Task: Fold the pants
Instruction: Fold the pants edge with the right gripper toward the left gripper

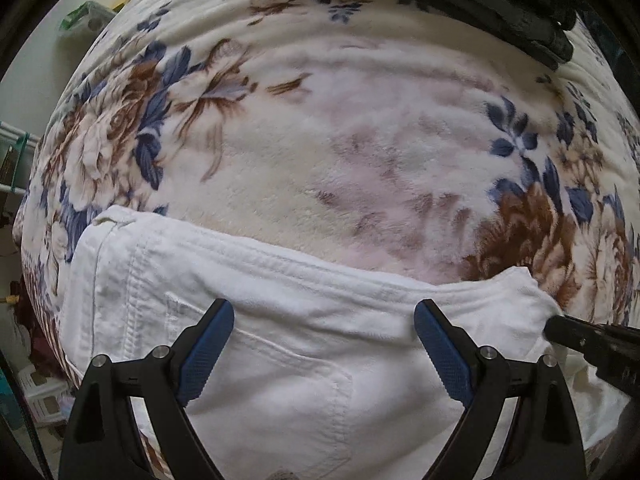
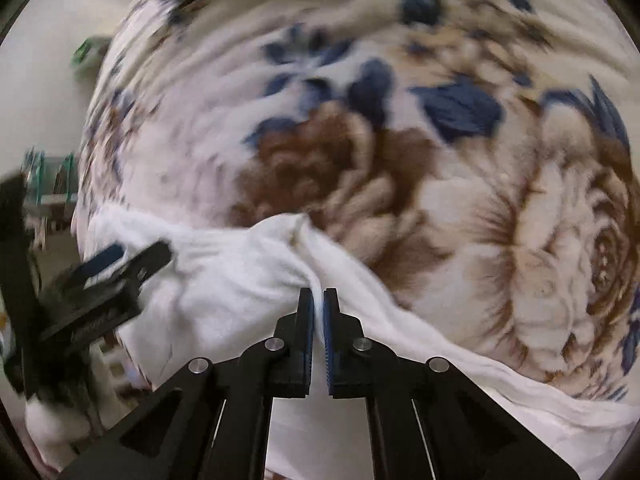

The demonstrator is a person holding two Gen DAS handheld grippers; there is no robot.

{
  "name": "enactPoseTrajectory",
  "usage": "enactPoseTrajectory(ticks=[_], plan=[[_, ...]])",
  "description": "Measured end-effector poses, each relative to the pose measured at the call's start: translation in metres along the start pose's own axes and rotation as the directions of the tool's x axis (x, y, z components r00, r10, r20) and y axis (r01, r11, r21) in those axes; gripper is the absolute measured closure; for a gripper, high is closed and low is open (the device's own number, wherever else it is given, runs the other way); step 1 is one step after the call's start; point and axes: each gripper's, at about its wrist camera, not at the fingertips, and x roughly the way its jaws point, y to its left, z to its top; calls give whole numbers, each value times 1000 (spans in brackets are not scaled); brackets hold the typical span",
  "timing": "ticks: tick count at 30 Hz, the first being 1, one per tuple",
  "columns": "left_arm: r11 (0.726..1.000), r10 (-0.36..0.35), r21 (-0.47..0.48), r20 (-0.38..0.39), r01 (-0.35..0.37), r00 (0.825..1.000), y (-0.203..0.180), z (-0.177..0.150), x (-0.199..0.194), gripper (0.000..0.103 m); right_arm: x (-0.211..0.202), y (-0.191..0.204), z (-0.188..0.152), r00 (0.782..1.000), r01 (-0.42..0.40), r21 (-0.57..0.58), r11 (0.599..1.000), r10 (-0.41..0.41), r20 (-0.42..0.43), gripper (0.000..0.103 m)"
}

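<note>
On the floral blanket, right gripper pinches white pants, fold partly blurred; left gripper gapes wide, holding nothing.

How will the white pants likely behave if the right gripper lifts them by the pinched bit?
Probably floppy: the white pants bunch into a ridge where the right gripper has its jaws shut on them. They look fairly thick, with stitched seams and a pocket, so likely hanging heavily rather than fluttering. The plush floral blanket may drag on the cloth, so sliding looks unlikely.
</note>
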Motion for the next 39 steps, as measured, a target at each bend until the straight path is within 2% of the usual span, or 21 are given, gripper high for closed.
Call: enactPoseTrajectory(ticks=[3,5,7,8,11,13,15,16,17,18,21,24,27,28,29,31,34,35,37,38,39], plan=[[1000,-7,-1,-7,7,1000,-6,-1,3,10,-2,-22,-1,990,-133,89,987,135,-26,95],[1000,-9,-3,-7,8,1000,-8,0,4,10,-1,-35,-2,961,-270,194,943,277,-13,88],[1000,6,2,0,-6,1000,-12,-1,0,10,-2,-50,2,923,-373,271,888,384,10,56],[1000,11,4,-1,-11,1000,-5,1,3,10,3,-53,7,911,-395,287,873,412,-2,54],[999,35,13,-19,-35,999,3,2,10,10,28,-54,25,907,-373,291,881,412,-89,55],[999,44,25,-28,-43,999,8,-1,14,10,43,-44,30,890,-365,283,887,422,-175,83],[999,44,29,-26,-43,999,12,-4,15,10,44,-25,23,885,-357,223,907,405,-228,84],[998,45,33,-23,-44,999,14,-6,15,10,39,-18,21,899,-334,165,928,366,-240,84],[998,49,41,-23,-49,999,14,-7,16,10,38,-17,22,906,-320,154,935,349,-240,84],[998,49,43,-26,-48,998,15,-9,18,10,42,-24,24,911,-309,185,933,347,-225,78],[998,45,36,-46,-43,998,18,-11,25,10,73,-38,31,879,-340,329,881,422,-222,74],[999,46,26,-65,-44,997,26,-12,35,10,69,-39,38,883,-347,381,857,436,-177,92],[999,30,23,-72,-28,997,34,-16,42,10,28,-55,35,909,-346,348,871,404,-107,93],[999,41,28,-70,-39,997,34,-17,41,10,14,-61,35,925,-318,315,894,366,-105,95],[999,40,29,-69,-38,997,36,-19,41,10,-2,-70,35,961,-230,273,934,263,-90,96],[999,41,20,-72,-40,997,37,-24,41,10,-32,-77,45,996,-57,211,976,68,-49,96],[1000,13,-15,-88,-14,996,37,-27,34,10,-62,-80,40,989,-138,158,978,144,-23,92],[1000,-3,-24,-89,1,996,35,-27,31,10,-69,-71,34,986,-154,90,984,159,-46,87],[999,-41,-34,-78,38,996,32,-23,21,10,-75,-55,19,997,-44,-19,999,43,-68,42],[998,-56,-27,-63,55,996,26,-22,14,10,-78,-50,8,996,52,-86,995,-57,-62,36],[998,-69,-13,-49,69,996,19,-20,9,10,-80,-49,0,991,112,-128,985,-120,-54,35]])
